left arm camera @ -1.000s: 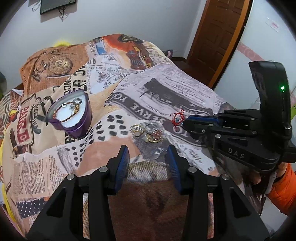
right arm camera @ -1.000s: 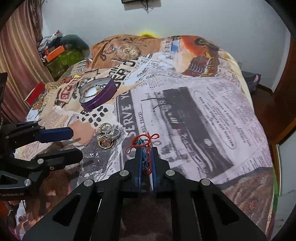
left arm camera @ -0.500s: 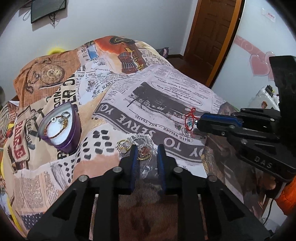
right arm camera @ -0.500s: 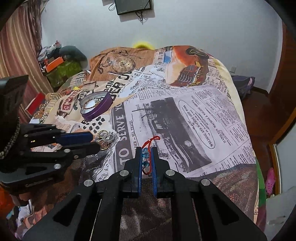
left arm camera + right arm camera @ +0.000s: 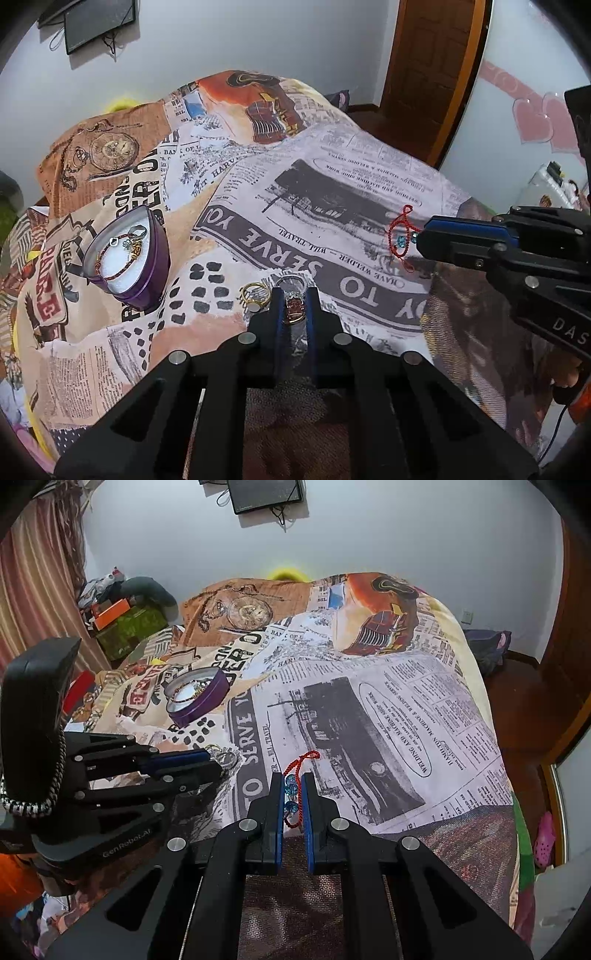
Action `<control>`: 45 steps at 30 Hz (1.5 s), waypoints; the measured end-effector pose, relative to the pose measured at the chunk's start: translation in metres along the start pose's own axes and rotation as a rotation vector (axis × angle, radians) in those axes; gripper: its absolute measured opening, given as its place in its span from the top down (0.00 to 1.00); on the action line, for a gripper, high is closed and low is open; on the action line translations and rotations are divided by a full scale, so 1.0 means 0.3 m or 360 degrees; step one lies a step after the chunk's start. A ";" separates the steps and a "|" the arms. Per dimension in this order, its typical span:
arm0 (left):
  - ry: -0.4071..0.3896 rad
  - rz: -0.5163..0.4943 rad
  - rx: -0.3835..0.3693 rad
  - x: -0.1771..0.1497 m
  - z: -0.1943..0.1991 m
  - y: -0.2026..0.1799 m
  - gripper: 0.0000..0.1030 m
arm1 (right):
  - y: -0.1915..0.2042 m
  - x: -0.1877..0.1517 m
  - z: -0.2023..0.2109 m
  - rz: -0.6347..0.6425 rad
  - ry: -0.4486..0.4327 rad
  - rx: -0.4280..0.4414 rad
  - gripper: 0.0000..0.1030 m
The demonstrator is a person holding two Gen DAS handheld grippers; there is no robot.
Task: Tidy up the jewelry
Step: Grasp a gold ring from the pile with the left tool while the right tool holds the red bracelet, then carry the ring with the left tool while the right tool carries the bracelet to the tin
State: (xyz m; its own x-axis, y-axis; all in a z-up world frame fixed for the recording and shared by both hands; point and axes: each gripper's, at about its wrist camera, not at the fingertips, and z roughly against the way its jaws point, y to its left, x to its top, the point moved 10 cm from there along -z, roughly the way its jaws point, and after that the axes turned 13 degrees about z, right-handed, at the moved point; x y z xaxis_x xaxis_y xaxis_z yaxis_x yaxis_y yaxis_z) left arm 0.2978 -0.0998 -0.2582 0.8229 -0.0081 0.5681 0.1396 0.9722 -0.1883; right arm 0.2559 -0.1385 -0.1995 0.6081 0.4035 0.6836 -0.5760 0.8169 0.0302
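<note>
My right gripper (image 5: pixel 292 801) is clamped on a red cord bracelet (image 5: pixel 297 790) with blue beads; its loop sticks out past the tips, over the bedspread. From the left wrist view the same bracelet (image 5: pixel 400 236) hangs at the tip of that gripper, at the right of the scene. My left gripper (image 5: pixel 294 308) has its pads drawn close around a small cluster of rings (image 5: pixel 294 306) lying on the cover; whether the pads actually press them I cannot tell. A gold ring (image 5: pixel 255 293) lies just left of the tips, apart from them. Further left and a little farther off sits a purple tin (image 5: pixel 147 273), open, white-lined, holding a beaded bracelet and some small pieces too fine to identify.

The surface is a bed covered with a newspaper-print spread (image 5: pixel 388 709), printed with headlines, a pocket watch and a vintage car. Behind it is a plain pale wall with a dark screen (image 5: pixel 264 494) mounted high. A wooden door (image 5: pixel 432 74) stands far right; striped curtains (image 5: pixel 37 583) and piled boxes stand far left.

The rings are partly hidden behind my left fingers. The near edge of the bed is cut off by both gripper bodies.
</note>
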 end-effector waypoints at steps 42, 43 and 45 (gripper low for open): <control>-0.0351 0.0370 0.0115 0.100 0.303 0.496 0.91 | 0.313 0.376 -0.070 0.0212 -0.0180 0.0101 0.92; -0.0352 0.0374 0.0120 0.104 0.297 0.506 0.91 | 0.318 0.385 -0.079 0.0217 -0.0178 0.0102 0.92; -0.0357 0.0375 0.0133 0.114 0.286 0.522 0.91 | 0.331 0.408 -0.104 0.0228 -0.0171 0.0115 0.92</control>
State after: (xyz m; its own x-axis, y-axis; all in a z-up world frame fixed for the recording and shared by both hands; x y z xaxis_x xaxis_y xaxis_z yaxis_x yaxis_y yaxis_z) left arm 0.3007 0.0724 -0.1994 0.6842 0.2621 0.6806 -0.0936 0.9570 -0.2744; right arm 0.2902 0.0048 -0.1355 0.4578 0.4640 0.7584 -0.6926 0.7210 -0.0231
